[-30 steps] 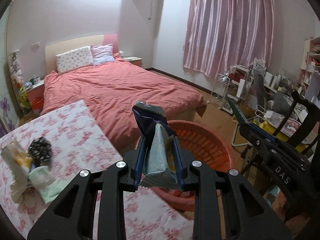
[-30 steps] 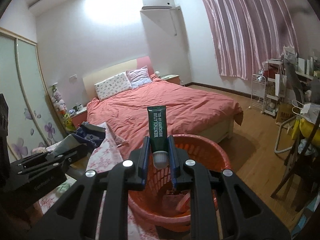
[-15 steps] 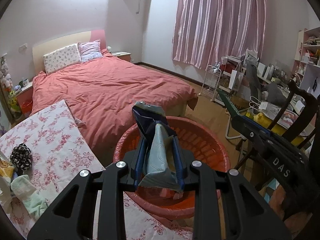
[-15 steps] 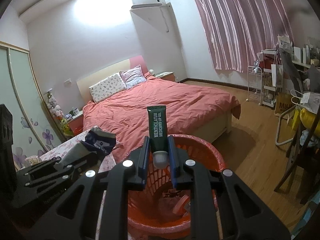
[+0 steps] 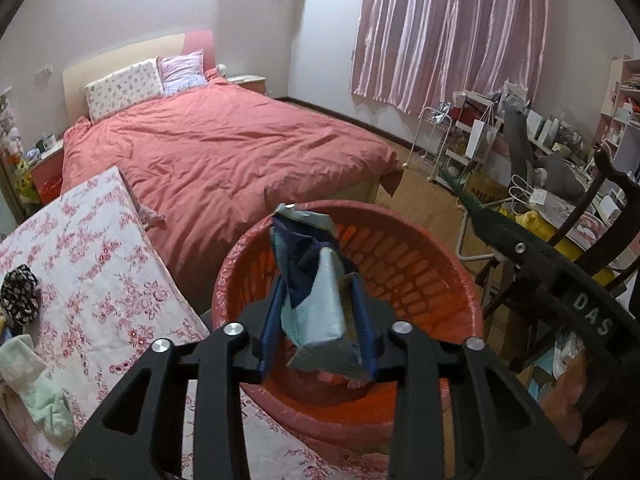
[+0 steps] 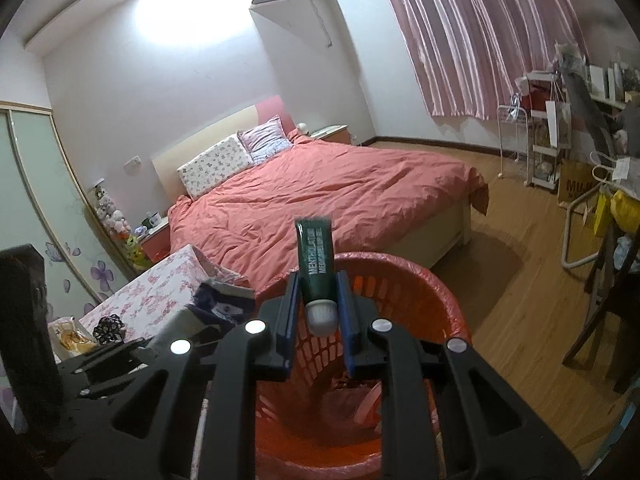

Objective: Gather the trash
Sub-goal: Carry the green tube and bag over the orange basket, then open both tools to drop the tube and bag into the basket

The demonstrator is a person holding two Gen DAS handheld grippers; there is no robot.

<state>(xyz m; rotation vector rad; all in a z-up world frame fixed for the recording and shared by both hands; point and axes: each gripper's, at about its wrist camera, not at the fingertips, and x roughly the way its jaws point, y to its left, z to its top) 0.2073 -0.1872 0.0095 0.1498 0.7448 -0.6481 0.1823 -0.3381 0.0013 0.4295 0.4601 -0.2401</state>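
Bedroom with a coral-covered bed (image 5: 224, 160) and pink curtains (image 5: 452, 36) fills your left wrist view. Your left gripper (image 5: 318, 332) is clamped on a crumpled blue and pale-green wrapper (image 5: 316, 292), which stands up between the blue pads. Directly ahead of and below the tips sits the orange basket (image 5: 432, 256), lined with a thin plastic bag, so the wrapper hangs over its opening. Left of the tips, the floral-clothed table (image 5: 92, 248) carries a pale green cloth (image 5: 40, 388) and a dark patterned bundle (image 5: 18, 294); whether these count as trash you cannot tell. To the right, the other gripper's black body reaches in.

Your right wrist view shows the same bed (image 6: 332, 196) and wooden floor (image 6: 532, 280). Your right gripper (image 6: 320, 312) is shut on a dark green Mentholatum tube (image 6: 316, 264), white cap toward you, its crimped end pointing up. The basket (image 6: 416, 280) lies just ahead and under the tips, with a few pieces already lying at the bottom.

Judging from this, both pickups are done and only the two releases remain, then probably whatever remains on the table.
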